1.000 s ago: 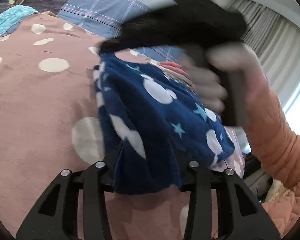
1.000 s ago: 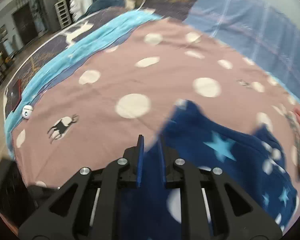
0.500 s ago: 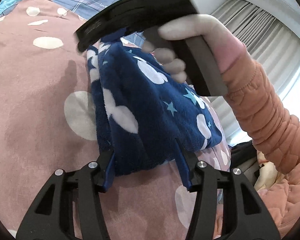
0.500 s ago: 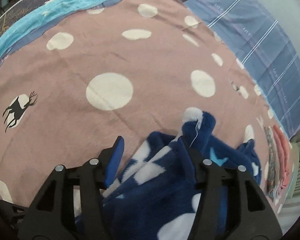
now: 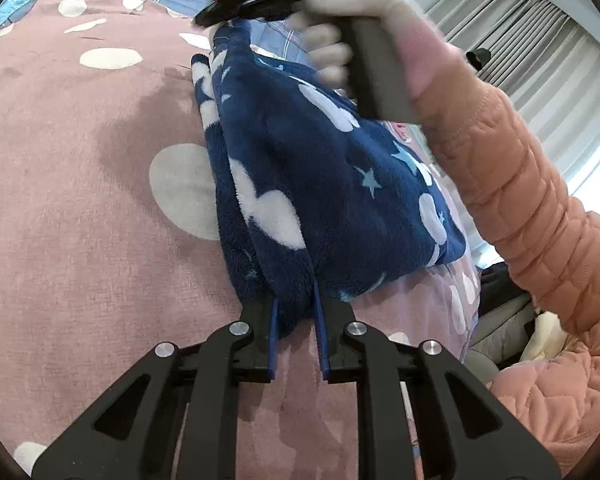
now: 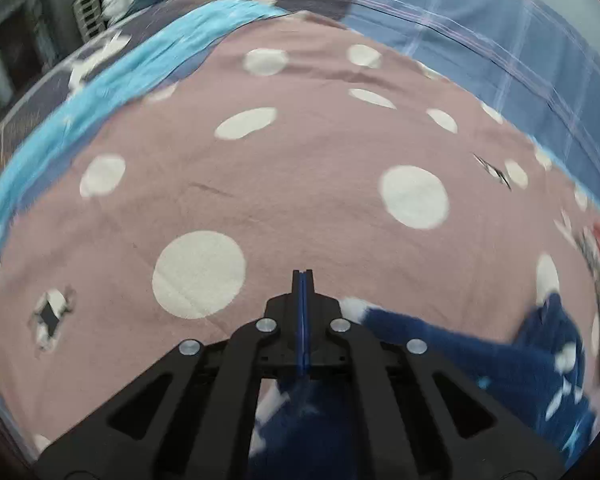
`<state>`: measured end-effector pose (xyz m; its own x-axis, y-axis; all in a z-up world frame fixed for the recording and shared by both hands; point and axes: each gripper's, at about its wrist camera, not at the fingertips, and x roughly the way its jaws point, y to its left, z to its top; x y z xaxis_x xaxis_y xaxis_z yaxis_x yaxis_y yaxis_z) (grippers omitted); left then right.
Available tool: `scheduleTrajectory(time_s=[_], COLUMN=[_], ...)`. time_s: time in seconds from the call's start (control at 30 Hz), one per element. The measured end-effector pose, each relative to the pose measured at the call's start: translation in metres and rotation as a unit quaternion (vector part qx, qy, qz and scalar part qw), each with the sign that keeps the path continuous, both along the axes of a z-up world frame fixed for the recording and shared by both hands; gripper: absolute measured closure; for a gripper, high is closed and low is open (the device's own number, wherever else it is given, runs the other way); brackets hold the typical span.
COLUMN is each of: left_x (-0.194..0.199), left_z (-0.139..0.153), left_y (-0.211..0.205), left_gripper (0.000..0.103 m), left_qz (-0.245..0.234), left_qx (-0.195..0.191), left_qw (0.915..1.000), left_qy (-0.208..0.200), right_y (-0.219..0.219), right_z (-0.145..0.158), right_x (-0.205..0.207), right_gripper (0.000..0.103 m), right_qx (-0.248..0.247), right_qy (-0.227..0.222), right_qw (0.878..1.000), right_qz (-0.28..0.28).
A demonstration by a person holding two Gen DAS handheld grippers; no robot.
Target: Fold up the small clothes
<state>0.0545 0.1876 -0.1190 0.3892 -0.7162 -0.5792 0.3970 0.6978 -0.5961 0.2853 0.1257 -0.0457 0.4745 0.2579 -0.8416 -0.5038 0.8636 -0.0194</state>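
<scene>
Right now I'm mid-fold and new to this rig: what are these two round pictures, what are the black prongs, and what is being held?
There is no robot arm. A person holds a two-finger gripper in each hand, and a fisheye camera on each one looks along its fingers, which gives the round pictures. The black prongs at the bottom of each view are that gripper's own fingers.

In the left view, the left gripper has just been closing and pinches the near edge of a navy fleece garment on a pink dotted bedspread. A hand holds the other gripper at the garment's far end.

In the right view, the right gripper is shut. I cannot tell whether it grips cloth.
</scene>
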Motion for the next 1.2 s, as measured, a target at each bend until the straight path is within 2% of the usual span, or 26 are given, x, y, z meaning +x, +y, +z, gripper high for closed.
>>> scheduleTrajectory(time_s=[0.03,0.07,0.1,0.13,0.2,0.23,0.3,0.33,0.37,0.4,0.43,0.53,0.57,0.6,0.63,0.67,0.77,0.87,0.93,1.0,1.07,1.13,1.17,1.2], left_x=[0.001,0.002,0.003,0.002,0.002,0.002,0.002,0.001,-0.001,-0.002,-0.003,0.0,0.001,0.0,-0.001,-0.002,-0.006,-0.012,-0.016,-0.019,-0.021,-0.02,-0.015,-0.01], left_z=[-0.001,-0.002,-0.003,-0.004,-0.003,-0.003,-0.003,-0.002,-0.002,-0.001,0.0,-0.001,-0.002,-0.002,-0.001,-0.001,0.003,0.012,0.02,0.029,0.04,0.047,0.044,0.036], left_y=[0.002,0.004,0.008,0.008,0.009,0.009,0.008,0.006,0.004,-0.002,-0.003,-0.005,-0.004,-0.005,-0.005,-0.006,-0.007,-0.007,-0.003,0.002,0.005,-0.004,-0.012,-0.023], left_gripper=[0.086,0.086,0.086,0.086,0.085,0.085,0.085,0.085,0.084,0.086,0.087,0.088,0.087,0.087,0.087,0.087,0.086,0.083,0.079,0.079,0.079,0.077,0.074,0.071], left_qz=[0.001,0.001,0.001,0.001,0.001,0.001,0.003,0.004,0.008,0.011,0.013,0.021,0.019,0.017,0.014,0.013,0.017,0.025,0.039,0.05,0.049,0.032,0.021,0.015], left_qx=[-0.007,-0.011,-0.012,-0.012,-0.011,-0.011,-0.008,-0.006,-0.001,0.004,0.012,0.021,0.018,0.02,0.025,0.026,0.028,0.042,0.064,0.064,0.034,0.011,0.021,0.048], left_qw=[1.0,0.9999,0.9999,0.9999,0.9999,0.9999,1.0,1.0,0.9999,0.9999,0.9998,0.9995,0.9996,0.9996,0.9995,0.9995,0.9993,0.9983,0.9963,0.9954,0.9965,0.997,0.9974,0.9974], left_qy=[0.003,0.004,0.003,0.002,-0.002,-0.003,-0.004,-0.006,-0.008,-0.01,-0.013,-0.009,-0.005,-0.006,-0.011,-0.014,-0.021,-0.032,-0.042,-0.05,-0.058,-0.07,-0.065,-0.052], right_y=[-0.008,-0.018,-0.018,-0.022,-0.024,-0.024,-0.023,-0.019,-0.012,-0.006,-0.003,-0.012,-0.015,-0.013,-0.01,-0.009,-0.02,-0.041,-0.056,-0.079,-0.099,-0.112,-0.119,-0.125], right_z=[0.009,0.023,0.029,0.036,0.038,0.035,0.021,0.01,-0.004,-0.016,-0.027,-0.036,-0.043,-0.044,-0.042,-0.038,-0.019,0.012,0.025,0.029,0.019,-0.004,-0.019,-0.027], right_x=[0.0,-0.003,-0.006,-0.009,-0.016,-0.018,-0.016,-0.015,-0.015,-0.014,-0.009,0.02,0.026,0.024,0.021,0.015,0.005,-0.023,-0.05,-0.088,-0.123,-0.14,-0.142,-0.144], right_gripper=[0.096,0.078,0.065,0.048,0.046,0.045,0.041,0.042,0.073,0.093,0.093,0.094,0.093,0.093,0.09,0.081,0.065,0.059,0.059,0.059,0.06,0.062,0.062,0.062], right_qx=[0.017,0.022,0.014,-0.004,-0.05,-0.065,-0.07,-0.075,-0.083,-0.096,-0.105,-0.008,0.009,0.005,-0.003,-0.005,0.019,0.038,0.049,0.072,0.093,0.095,0.102,0.127], right_qy=[0.003,-0.005,-0.015,-0.031,-0.055,-0.052,-0.016,0.01,0.034,0.038,0.038,0.066,0.079,0.068,0.055,0.044,0.029,-0.001,-0.006,0.002,0.018,0.046,0.052,0.041], right_qw=[1.0,1.0,1.0,0.999,0.997,0.996,0.997,0.997,0.996,0.995,0.994,0.996,0.994,0.995,0.996,0.998,0.999,0.999,0.999,0.997,0.995,0.994,0.993,0.991], right_qz=[-0.004,-0.008,-0.012,-0.019,-0.031,-0.029,-0.015,-0.005,0.01,0.012,0.0,-0.065,-0.079,-0.074,-0.065,-0.053,-0.025,-0.016,-0.004,0.018,0.038,0.026,0.013,0.011])
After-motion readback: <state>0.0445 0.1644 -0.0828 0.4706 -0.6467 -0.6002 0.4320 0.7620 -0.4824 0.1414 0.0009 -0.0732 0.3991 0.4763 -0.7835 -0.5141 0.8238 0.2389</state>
